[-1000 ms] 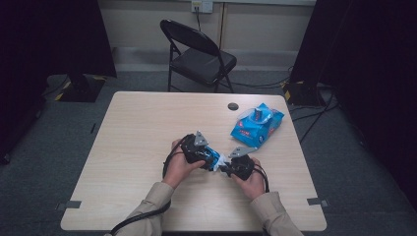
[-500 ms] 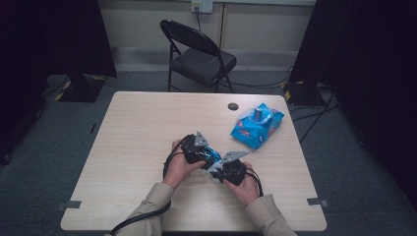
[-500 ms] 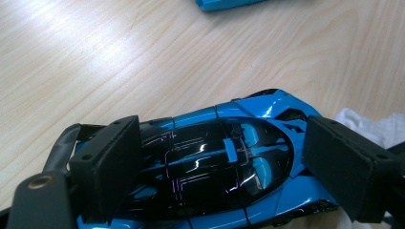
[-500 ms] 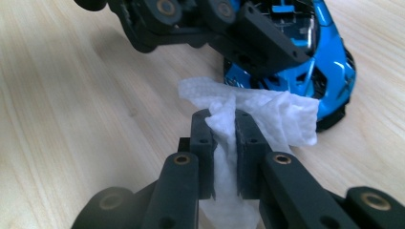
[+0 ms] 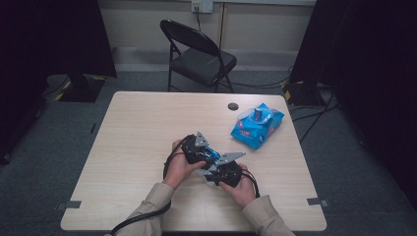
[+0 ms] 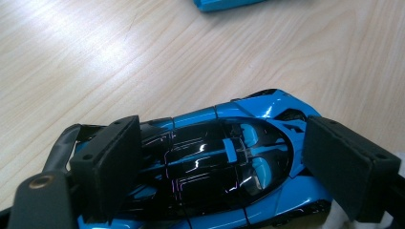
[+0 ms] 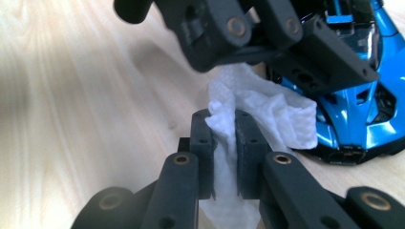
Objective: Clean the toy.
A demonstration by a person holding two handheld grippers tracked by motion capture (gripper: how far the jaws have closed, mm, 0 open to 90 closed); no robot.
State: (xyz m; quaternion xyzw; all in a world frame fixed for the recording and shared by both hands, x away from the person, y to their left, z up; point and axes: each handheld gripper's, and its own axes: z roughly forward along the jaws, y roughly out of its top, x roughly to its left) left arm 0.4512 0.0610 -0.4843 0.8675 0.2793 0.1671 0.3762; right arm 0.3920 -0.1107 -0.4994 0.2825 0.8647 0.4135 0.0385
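Note:
A glossy blue toy car [image 6: 224, 157] with a dark canopy lies on the wooden table [image 5: 137, 132] between the pads of my left gripper [image 6: 229, 157], which press on its two sides. My right gripper [image 7: 223, 129] is shut on a crumpled white tissue [image 7: 267, 109], and the tissue lies against the car's nose [image 7: 353, 119] just below the left gripper's fingers [image 7: 329, 57]. From the high view, the left gripper [image 5: 199, 150] and the right gripper [image 5: 223, 169] are close together near the table's front middle, with a bit of blue car [image 5: 212, 156] between them.
A blue tissue packet [image 5: 257, 127] lies at the back right of the table, next to a round black cable hole [image 5: 233, 106]. A black folding chair [image 5: 196, 54] stands behind the table. Cables trail from both grippers toward the front edge.
My right gripper has slid a little to the left with the tissue, closer to the car and the left gripper. The left gripper and the car have stayed put.

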